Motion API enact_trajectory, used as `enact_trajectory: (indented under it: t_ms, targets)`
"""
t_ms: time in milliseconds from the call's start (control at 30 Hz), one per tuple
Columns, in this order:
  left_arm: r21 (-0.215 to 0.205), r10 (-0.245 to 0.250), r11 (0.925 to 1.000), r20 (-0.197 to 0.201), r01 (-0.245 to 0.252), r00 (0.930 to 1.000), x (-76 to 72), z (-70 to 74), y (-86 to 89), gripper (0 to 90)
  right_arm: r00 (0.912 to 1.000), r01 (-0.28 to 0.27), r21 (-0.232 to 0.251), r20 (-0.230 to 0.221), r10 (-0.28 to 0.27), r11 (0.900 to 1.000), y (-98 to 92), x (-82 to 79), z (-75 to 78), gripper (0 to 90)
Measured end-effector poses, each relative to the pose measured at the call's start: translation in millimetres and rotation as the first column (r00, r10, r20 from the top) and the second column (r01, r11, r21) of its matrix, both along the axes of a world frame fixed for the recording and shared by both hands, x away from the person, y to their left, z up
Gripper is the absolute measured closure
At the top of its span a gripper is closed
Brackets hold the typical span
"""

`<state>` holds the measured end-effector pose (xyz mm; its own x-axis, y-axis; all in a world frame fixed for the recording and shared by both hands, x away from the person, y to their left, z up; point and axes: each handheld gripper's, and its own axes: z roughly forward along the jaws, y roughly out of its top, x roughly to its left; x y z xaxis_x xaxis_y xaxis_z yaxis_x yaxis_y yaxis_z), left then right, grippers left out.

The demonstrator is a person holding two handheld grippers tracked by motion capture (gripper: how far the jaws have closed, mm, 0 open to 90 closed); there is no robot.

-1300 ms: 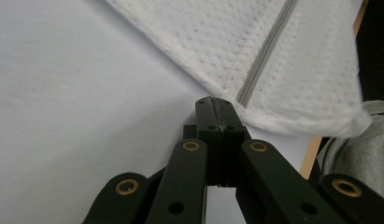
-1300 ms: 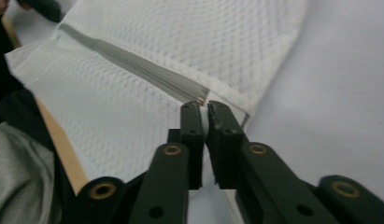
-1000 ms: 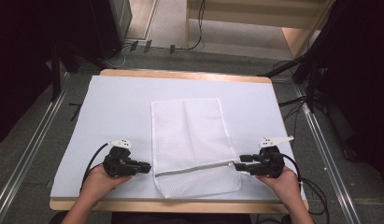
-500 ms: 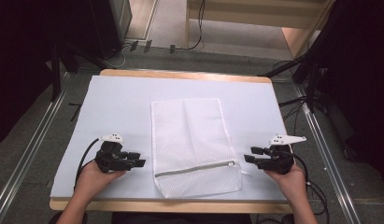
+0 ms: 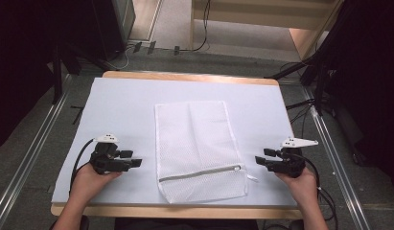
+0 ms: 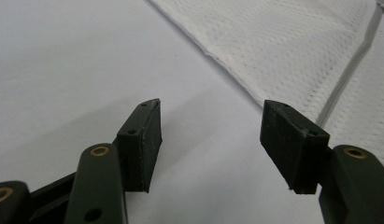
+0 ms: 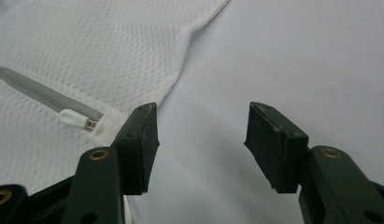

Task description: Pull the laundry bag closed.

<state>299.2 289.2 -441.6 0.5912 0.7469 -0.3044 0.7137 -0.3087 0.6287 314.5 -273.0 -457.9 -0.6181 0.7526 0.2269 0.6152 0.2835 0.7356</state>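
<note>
A white mesh laundry bag (image 5: 199,148) lies flat in the middle of the pale mat, its grey zipper (image 5: 200,173) shut across the near end. My left gripper (image 5: 132,158) rests on the mat left of the bag and apart from it. Its jaws have just been opening, and nothing is between them (image 6: 210,135); the bag's edge (image 6: 292,51) lies beyond. My right gripper (image 5: 262,156) is to the right of the bag. Its jaws have opened a little further and are empty (image 7: 203,140). The zipper pull (image 7: 77,120) lies just past its left fingertip.
The pale mat (image 5: 118,110) covers a wooden table (image 5: 185,76). Cables (image 5: 137,48) lie on the floor beyond the table, and metal rails (image 5: 36,143) run along both sides. Bare mat lies on either side of the bag.
Both grippers have drawn outward from the bag's near corners, the left one to the left and the right one to the right. The left jaws have opened and released the bag's edge.
</note>
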Motion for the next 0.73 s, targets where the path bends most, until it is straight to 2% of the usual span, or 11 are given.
enact_trajectory:
  t_ms: [300,733]
  targets:
    - [0.026,0.024,0.9994,-0.009,-0.023,0.9997,3.0,-2.7,3.9,37.4,0.9998,0.016,-0.016,0.007,-0.016,1.000,0.2,-0.7,-2.7,39.8]
    - [0.032,0.027,0.9991,-0.014,-0.027,0.9995,4.9,-5.1,3.3,35.6,0.9999,0.013,-0.038,0.008,-0.013,0.999,2.6,-1.0,-6.5,38.1]
